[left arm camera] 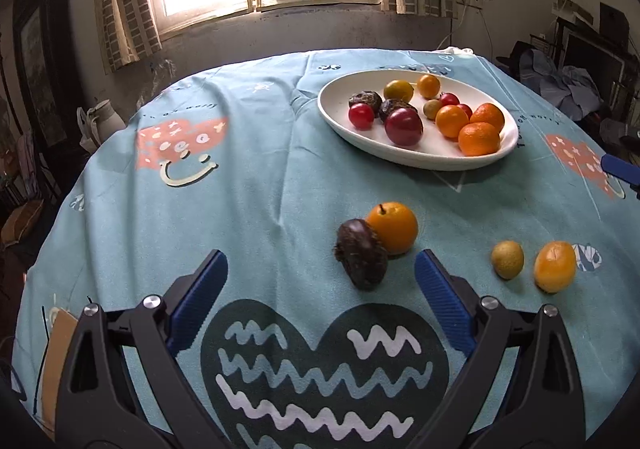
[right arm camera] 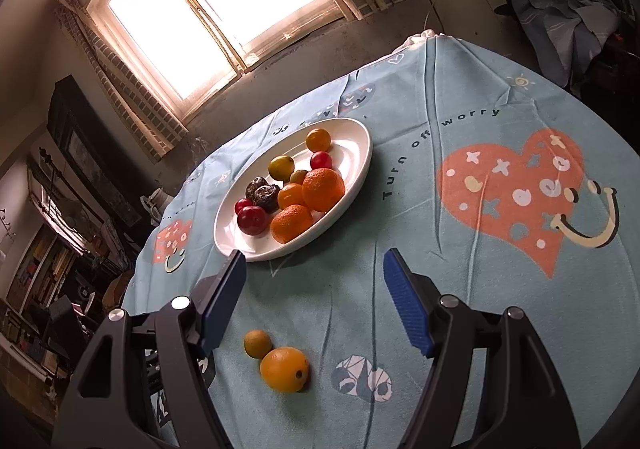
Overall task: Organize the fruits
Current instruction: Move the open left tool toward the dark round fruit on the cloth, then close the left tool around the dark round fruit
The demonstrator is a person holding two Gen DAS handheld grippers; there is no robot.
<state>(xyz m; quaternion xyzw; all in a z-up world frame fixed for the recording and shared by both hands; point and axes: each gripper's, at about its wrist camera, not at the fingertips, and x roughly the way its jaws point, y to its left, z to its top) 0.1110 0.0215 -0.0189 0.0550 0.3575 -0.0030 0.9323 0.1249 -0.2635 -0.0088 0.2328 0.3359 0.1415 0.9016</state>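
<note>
A white oval plate (left arm camera: 332,111) (right arm camera: 356,169) holds several oranges, red plums, dark wrinkled fruits and small yellow-green fruits. On the cloth in the left wrist view lie a dark wrinkled fruit (left arm camera: 362,259) touching an orange fruit with a stem (left arm camera: 394,227), a small green-yellow fruit (left arm camera: 507,259) and an orange fruit (left arm camera: 555,265). My left gripper (left arm camera: 320,273) is open and empty, just short of the dark fruit. My right gripper (right arm camera: 314,275) is open and empty above the small green fruit (right arm camera: 257,343) and the orange fruit (right arm camera: 284,369). The right gripper's blue tip (left arm camera: 620,169) shows at the right edge.
The round table wears a light blue printed cloth (left arm camera: 248,217) (right arm camera: 460,177). A window and curtains stand behind it. Cluttered furniture and a pile of cloth (right arm camera: 560,17) surround the table. A white jug (left arm camera: 102,121) stands beyond the left edge.
</note>
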